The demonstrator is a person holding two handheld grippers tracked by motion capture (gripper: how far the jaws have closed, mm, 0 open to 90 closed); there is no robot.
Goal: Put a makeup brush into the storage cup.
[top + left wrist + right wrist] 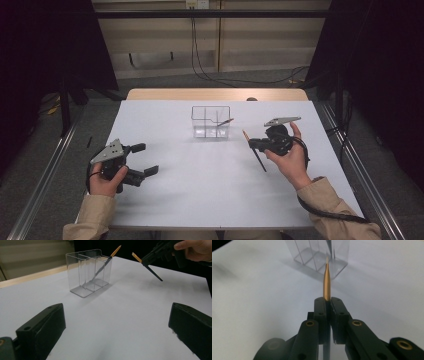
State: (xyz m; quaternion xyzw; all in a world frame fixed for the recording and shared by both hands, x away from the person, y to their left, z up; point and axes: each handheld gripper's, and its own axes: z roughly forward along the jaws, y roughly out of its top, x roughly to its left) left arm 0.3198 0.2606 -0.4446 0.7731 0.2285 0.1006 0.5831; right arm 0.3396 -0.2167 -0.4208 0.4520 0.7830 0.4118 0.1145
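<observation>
Your right gripper [256, 144] is clamped on the pen [254, 150], gold tip protruding toward the holder [211, 121]; your left gripper [145, 159] stands open.

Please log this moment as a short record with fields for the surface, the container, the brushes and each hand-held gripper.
surface: white table
container: clear divided holder, upright toward the far side of the table
brush in holder: one paintbrush, leaning, gold end above the rim
held brush: second paintbrush, off the table, right of the holder
right hand-held gripper: shut on the second paintbrush, gold end toward the holder
left hand-held gripper: open, nothing between its jaws, at the near left of the table
</observation>
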